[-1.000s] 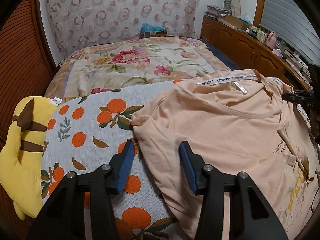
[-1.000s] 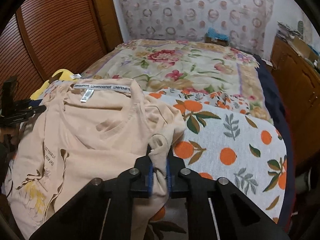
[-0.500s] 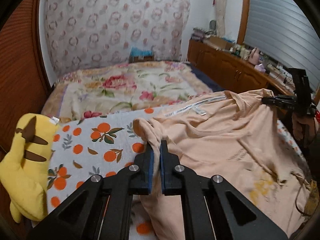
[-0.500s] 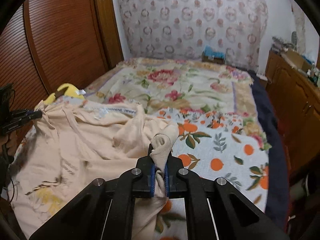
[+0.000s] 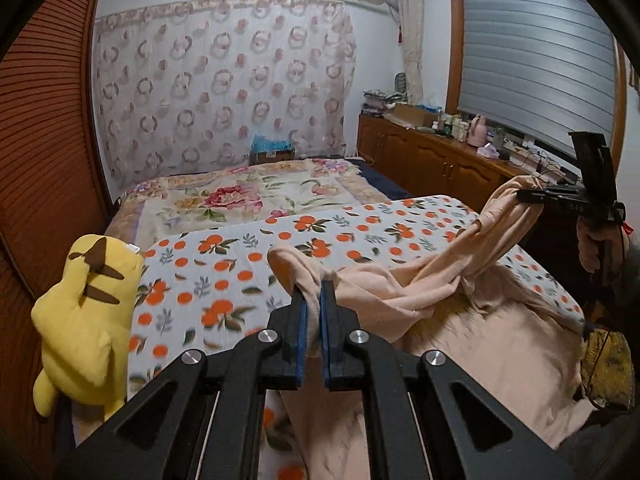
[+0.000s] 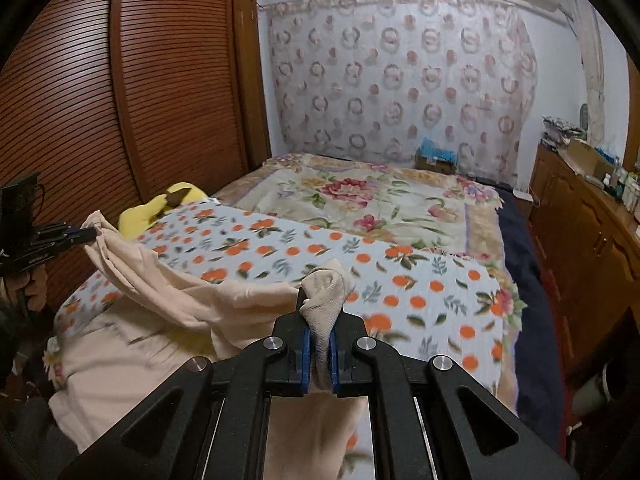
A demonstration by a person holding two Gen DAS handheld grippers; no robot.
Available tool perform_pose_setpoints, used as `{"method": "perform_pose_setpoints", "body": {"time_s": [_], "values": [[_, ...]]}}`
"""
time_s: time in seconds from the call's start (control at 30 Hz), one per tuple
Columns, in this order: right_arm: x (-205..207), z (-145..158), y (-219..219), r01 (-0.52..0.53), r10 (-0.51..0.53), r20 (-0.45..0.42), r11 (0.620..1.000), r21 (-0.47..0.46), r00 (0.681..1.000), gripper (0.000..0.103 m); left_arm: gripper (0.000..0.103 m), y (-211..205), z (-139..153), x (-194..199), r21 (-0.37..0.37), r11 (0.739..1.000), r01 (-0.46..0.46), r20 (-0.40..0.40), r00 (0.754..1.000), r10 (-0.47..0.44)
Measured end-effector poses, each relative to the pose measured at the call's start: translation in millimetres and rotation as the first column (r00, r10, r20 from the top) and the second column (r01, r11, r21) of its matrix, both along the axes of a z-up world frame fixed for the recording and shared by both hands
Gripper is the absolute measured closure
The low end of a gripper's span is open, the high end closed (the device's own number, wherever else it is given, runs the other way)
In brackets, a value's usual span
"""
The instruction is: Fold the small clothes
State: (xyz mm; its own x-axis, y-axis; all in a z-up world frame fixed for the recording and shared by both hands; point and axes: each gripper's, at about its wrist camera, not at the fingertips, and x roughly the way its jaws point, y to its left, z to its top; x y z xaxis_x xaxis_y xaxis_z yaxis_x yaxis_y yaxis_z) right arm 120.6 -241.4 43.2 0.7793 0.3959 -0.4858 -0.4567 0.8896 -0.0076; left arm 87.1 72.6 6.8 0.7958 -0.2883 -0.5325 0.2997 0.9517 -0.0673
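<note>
Holding the peach shirt [image 5: 404,300] up by 2 bunched corners, we judge the fold hardly begun: no crease is laid, nothing is stacked, and most of the work is left. The bulk of the garment sags onto the near edge of the bed [image 6: 360,196], while its raised parts stretch between our 2 tools. Largest around us is that bed, with a flowered quilt [image 5: 248,196] on its far half and an orange-print cover [image 5: 224,280] on the near half, under the cloth. Beyond hangs a patterned curtain [image 6: 400,80] across the back wall, with slatted wooden wardrobe doors [image 6: 120,92] on one side and a long wooden cabinet [image 5: 436,160] cluttered with bottles and boxes under a shuttered window [image 5: 536,56] on the other. A yellow plush toy [image 5: 80,320] lies at the cover's edge, apart from the shirt. Our left gripper [image 5: 313,334] has its blue pads pressed together on a wad of sleeve or shoulder fabric; the right gripper [image 6: 319,346] likewise pinches a rolled tuft of cloth. Each tool is visible from the other's camera, lifting its corner well above the mattress. We expect the next need is to spread the cloth flat, since it now hangs twisted in the middle.
</note>
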Motion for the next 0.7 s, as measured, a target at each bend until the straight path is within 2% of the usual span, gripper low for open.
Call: {"method": "perform_pose_setpoints", "body": {"time_s": [0.17, 0.27, 0.4, 0.6, 0.7], "values": [[-59.9, -9.8, -15.7, 0.000, 0.000, -0.003, 1.000, 0.001, 1.000, 0.096, 0.096, -2.7, -2.9, -46.9, -0.006, 1.000, 0.001, -0.002, 1.000, -0.001], [-96.2, -11.4, -28.7, 0.006, -0.005, -0.014, 1.000, 0.016, 1.000, 0.096, 0.096, 3.2, -4.2, -72.8, -0.034, 0.999, 0.004, -0.021, 1.000, -0.005], [-138.0, -17.7, -43.7, 0.011, -0.009, -0.044, 0.999, 0.049, 0.999, 0.096, 0.096, 4.1, -14.7, -93.7, -0.007, 1.000, -0.009, -0.034, 0.999, 0.008], [-148.8, -55.9, -42.9, 0.041, -0.039, -0.154, 0.999, 0.004, 0.987, 0.096, 0.096, 7.7, -56.6, -94.7, 0.025, 0.999, -0.045, -0.129, 0.990, 0.048], [-146.5, -70.6, -41.7, 0.046, -0.049, -0.199, 0.999, -0.021, 0.979, 0.096, 0.096, 7.9, -66.5, -94.9, 0.010, 0.999, -0.042, -0.160, 0.986, 0.043]]}}
